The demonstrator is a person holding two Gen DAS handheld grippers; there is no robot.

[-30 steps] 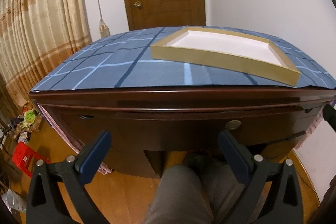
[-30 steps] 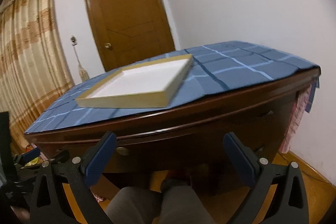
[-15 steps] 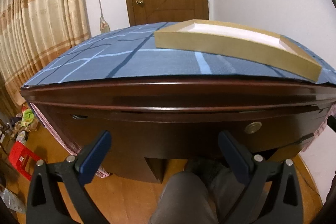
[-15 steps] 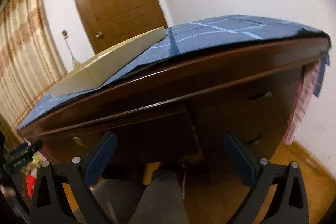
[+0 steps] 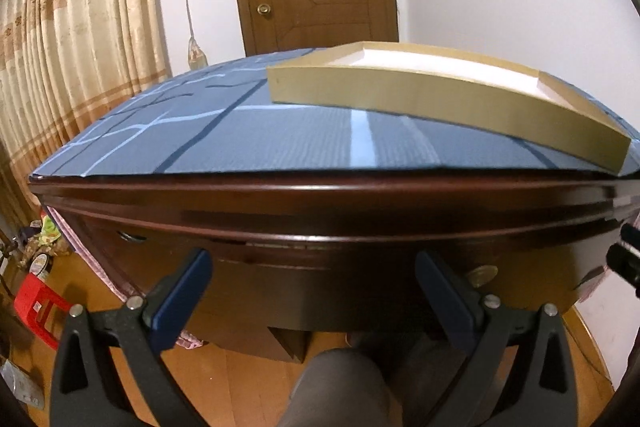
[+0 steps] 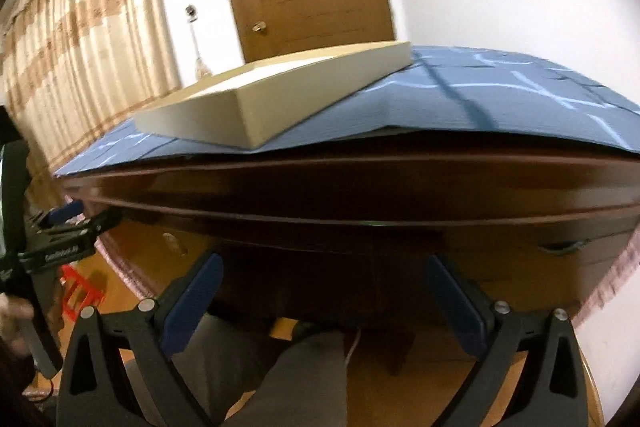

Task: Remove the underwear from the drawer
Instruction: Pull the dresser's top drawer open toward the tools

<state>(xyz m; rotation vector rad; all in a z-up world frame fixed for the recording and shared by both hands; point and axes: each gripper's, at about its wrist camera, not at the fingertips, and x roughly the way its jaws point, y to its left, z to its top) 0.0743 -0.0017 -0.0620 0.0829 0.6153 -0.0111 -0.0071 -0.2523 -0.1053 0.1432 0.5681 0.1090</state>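
A dark wooden desk point(image 5: 320, 199) stands close in front of me, topped with a blue checked cloth point(image 5: 248, 135). Its centre drawer front point(image 5: 320, 287) with a round knob point(image 5: 483, 273) looks closed. No underwear is in sight. My left gripper point(image 5: 312, 267) is open and empty, level with that drawer front. The right gripper point(image 6: 324, 267) is also open and empty, facing the dark drawer front point(image 6: 320, 267) under the desk edge. Each gripper shows in the other's view: the right gripper point(image 5: 626, 259) and the left gripper point(image 6: 60, 227).
A tan tray point(image 5: 440, 99) with a white inside lies on the cloth. Side drawers carry recessed handles point(image 5: 132, 235) point(image 6: 560, 247). A person's knee in grey trousers point(image 5: 340, 379) sits under the desk edge. A red stool point(image 5: 36, 307) and clutter stand on the floor left.
Both grippers have dropped lower and come closer to the desk front. The right wrist view has swung back left, from the right drawers toward the centre. Both stay open.
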